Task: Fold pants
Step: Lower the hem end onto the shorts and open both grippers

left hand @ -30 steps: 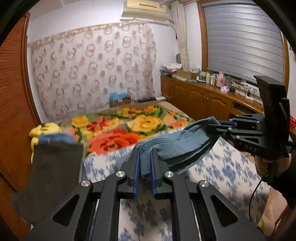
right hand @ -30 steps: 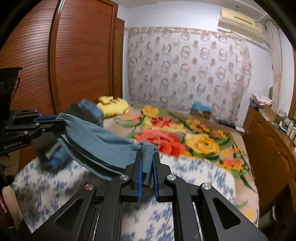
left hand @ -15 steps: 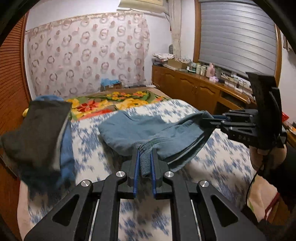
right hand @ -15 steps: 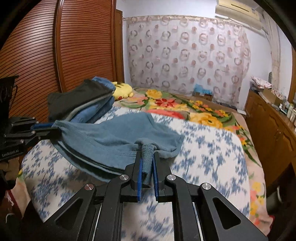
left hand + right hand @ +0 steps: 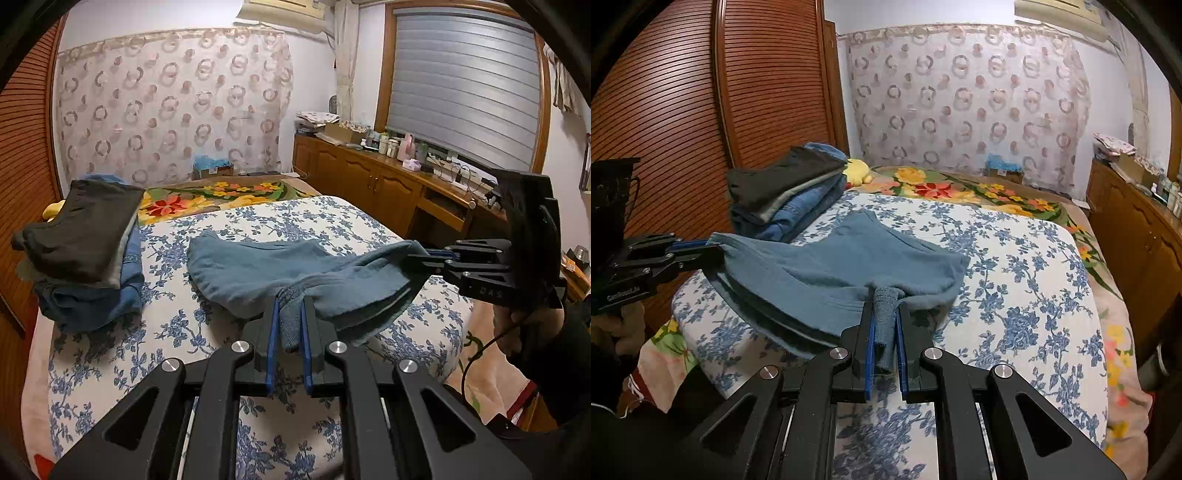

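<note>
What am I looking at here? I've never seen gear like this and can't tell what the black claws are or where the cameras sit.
No robot: a person holds a two-finger clamp in each hand, each carrying a forward-looking fisheye camera. One picture looks along the left gripper, with the right gripper at its side; the other looks along the right one, with the left at its side. Both are shut on the near edge of the blue pants, whose far part lies on the flowered bedsheet. A stack of folded clothes sits beside them.

Left tongs (image 5: 289,314) and right tongs (image 5: 885,306) clamped, level.
</note>
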Demonstrator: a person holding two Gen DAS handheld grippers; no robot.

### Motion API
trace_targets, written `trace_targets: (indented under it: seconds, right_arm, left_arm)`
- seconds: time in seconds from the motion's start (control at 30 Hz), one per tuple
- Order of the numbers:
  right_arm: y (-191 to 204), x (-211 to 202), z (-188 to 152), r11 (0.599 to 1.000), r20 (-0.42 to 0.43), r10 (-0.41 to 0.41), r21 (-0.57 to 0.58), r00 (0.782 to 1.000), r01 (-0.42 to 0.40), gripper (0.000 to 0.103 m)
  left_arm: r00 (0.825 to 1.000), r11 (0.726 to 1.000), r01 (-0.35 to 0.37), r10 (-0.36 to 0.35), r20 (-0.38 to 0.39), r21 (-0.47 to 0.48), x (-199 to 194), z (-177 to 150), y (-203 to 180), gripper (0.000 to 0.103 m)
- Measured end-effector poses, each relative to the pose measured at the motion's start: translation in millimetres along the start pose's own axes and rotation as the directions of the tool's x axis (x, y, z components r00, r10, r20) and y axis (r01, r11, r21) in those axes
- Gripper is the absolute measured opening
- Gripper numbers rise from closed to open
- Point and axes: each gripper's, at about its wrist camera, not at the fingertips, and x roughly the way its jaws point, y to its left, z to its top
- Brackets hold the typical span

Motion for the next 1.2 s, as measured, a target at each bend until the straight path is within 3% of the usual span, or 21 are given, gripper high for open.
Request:
trace_targets:
  seconds: [0.73,1.2]
  right_arm:
    - [5,-50,-19,1.0,0.083,0.013,-0.002,0.996,-0.013,0.01]
    - [2,-19,-19,1.0,0.028,-0.001,-0.003,1.0,0.002,0.01]
  left_arm:
    - [0.996,0.998,0.031,-0.034,0.077,0.045,-36,4,-19,0.012]
    - [1.0,1.0,0.008,-0.008,0.002,0.011,-6,-6,-6,0.012]
